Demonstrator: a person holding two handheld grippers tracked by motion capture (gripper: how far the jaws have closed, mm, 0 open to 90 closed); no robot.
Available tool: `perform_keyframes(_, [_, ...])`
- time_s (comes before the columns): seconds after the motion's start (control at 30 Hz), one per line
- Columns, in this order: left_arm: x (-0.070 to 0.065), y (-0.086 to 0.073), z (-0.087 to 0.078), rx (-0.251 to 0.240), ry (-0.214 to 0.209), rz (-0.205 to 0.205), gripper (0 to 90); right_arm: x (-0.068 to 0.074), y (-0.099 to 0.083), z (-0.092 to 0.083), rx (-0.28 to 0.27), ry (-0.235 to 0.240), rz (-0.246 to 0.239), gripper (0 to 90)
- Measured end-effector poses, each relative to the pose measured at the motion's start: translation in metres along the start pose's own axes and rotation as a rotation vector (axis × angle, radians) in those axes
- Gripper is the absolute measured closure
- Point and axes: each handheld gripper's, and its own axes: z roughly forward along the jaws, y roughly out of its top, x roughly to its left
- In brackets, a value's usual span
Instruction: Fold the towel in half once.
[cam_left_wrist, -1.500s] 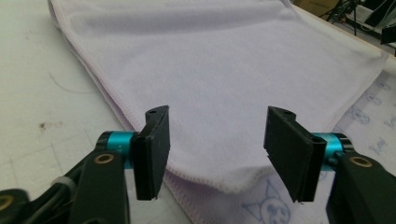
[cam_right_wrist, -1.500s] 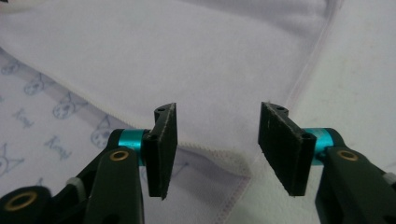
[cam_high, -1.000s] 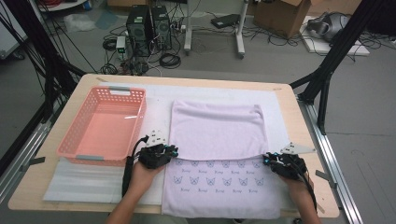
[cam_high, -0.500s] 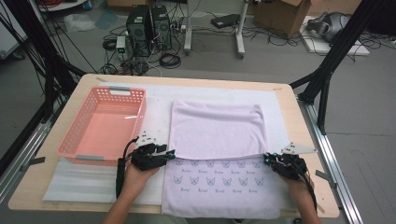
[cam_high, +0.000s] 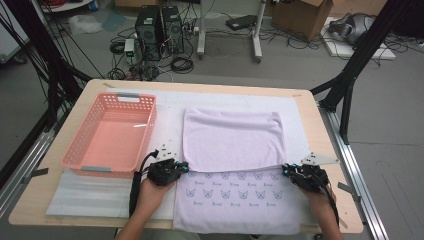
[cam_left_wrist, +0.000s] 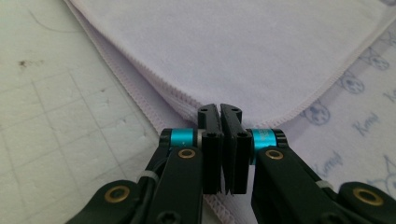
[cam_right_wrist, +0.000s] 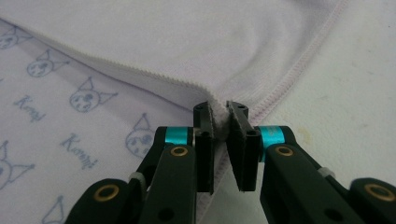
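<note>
A pink basket (cam_high: 110, 135) sits at the desk's (cam_high: 320, 125) left end. Beside it the left claw (cam_high: 186, 167), whose jaws have just been closing, is clenched on the near-left corner of the folded-over lilac towel (cam_high: 232, 140). The towel lies spread mid-desk, printed side showing nearest the person. The right claw (cam_high: 285, 171) is clamped on the fold's right corner.

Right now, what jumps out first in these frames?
The pale lilac towel spread mid-table, its far half folded over so the plain side covers the printed cat faces near the person. Each tool pinches a corner of that folded edge: the left tool at its left end, the right tool at its right end. Left of the towel sits an empty pink basket.
</note>
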Motion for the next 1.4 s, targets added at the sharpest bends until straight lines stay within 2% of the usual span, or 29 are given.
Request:
perform_keyframes(0.07, [0.000,0.000,-0.002,-0.005,0.002,-0.004,87.5,0.000,0.000,0.000,-0.004,0.002,-0.002,82.3])
perform_keyframes(0.27, [0.006,-0.001,-0.017,-0.064,-0.044,-0.077,87.8,0.001,-0.001,-0.004,-0.006,0.008,0.002,82.4])
perform_keyframes(0.4, [0.007,-0.002,-0.023,-0.082,-0.060,-0.087,87.9,0.003,-0.002,-0.008,-0.013,0.004,-0.005,82.4])
perform_keyframes(0.63, [-0.002,-0.011,-0.035,-0.104,-0.086,-0.077,87.9,0.013,-0.009,-0.020,-0.017,-0.007,0.000,82.4])
perform_keyframes(1.03, [-0.025,-0.033,-0.073,-0.146,-0.120,-0.057,88.0,0.041,-0.029,-0.051,-0.028,-0.025,-0.002,82.4])
perform_keyframes(1.4, [-0.045,-0.059,-0.102,-0.139,-0.152,-0.039,87.9,0.072,-0.051,-0.080,-0.011,-0.031,-0.009,82.4])
